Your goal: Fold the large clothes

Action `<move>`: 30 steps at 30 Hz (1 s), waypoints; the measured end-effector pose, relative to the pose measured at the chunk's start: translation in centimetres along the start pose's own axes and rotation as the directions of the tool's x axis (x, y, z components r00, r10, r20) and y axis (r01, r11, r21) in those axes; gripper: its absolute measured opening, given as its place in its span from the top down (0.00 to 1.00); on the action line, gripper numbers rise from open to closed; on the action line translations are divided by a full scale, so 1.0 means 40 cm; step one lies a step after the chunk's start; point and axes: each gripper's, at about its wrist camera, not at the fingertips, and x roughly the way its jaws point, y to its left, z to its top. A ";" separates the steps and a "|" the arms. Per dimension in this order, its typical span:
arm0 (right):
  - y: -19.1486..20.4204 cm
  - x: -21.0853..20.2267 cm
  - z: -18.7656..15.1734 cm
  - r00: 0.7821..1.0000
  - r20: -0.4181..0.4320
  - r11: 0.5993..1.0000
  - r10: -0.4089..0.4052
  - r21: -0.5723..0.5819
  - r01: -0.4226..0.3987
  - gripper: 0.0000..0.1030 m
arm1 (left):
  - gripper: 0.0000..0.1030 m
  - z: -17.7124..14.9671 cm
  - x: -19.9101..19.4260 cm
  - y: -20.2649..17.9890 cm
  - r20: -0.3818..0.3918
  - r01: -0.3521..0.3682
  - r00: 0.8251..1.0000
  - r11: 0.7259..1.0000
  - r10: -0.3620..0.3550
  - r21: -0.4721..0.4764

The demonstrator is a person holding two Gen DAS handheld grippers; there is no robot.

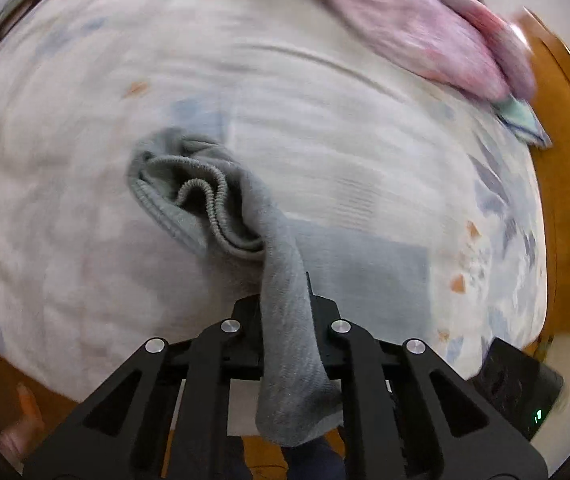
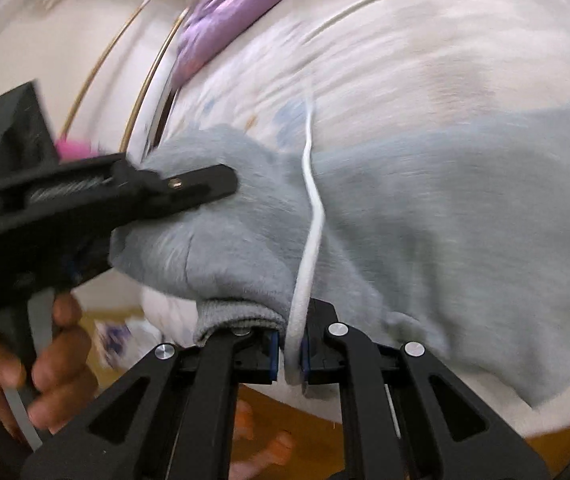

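Above the bed (image 1: 325, 92), left hand-held gripper (image 1: 285, 312) and right hand-held gripper (image 2: 287, 340) each pinch the grey garment (image 2: 445, 216); right also clamps its white drawstring (image 2: 311, 216).

Grey garment (image 1: 221, 200); pale, perhaps blue-patched bedsheet (image 1: 325, 120).

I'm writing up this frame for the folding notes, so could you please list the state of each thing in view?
Grey garment: partly lifted off the bed, bunched, pinched by both grippers.
White drawstring: hanging loose, caught in the right gripper.
Left gripper: shut on grey garment.
Right gripper: shut on grey garment.
Purple blanket: crumpled at the bed's far edge.
Bedsheet: spread over the bed.
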 end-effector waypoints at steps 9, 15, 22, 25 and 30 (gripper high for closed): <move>-0.292 -0.208 -0.032 0.998 0.062 0.958 -0.026 0.287 0.007 0.93 | 0.90 -0.086 0.147 -0.395 -0.106 0.092 0.992 0.975 -0.072 0.202; -0.435 -0.257 -0.062 0.996 0.080 0.901 -0.028 0.433 -0.010 0.94 | 0.87 -0.146 0.288 -0.539 -0.200 0.140 0.976 0.957 -0.090 0.254; -0.556 -0.201 -0.080 1.000 -0.016 0.811 -0.006 0.584 0.014 0.92 | 0.32 -0.147 0.281 -0.481 -0.211 0.258 0.948 0.964 -0.238 0.070; -0.554 -0.212 -0.065 0.998 -0.061 0.820 -0.021 0.570 0.052 0.81 | 0.32 -0.132 0.237 -0.394 -0.130 0.175 0.977 0.984 -0.170 0.031; -0.533 -0.304 -0.008 0.974 -0.124 0.872 -0.190 0.434 0.226 0.76 | 0.32 -0.100 0.238 -0.245 -0.095 0.023 0.995 0.996 -0.032 -0.089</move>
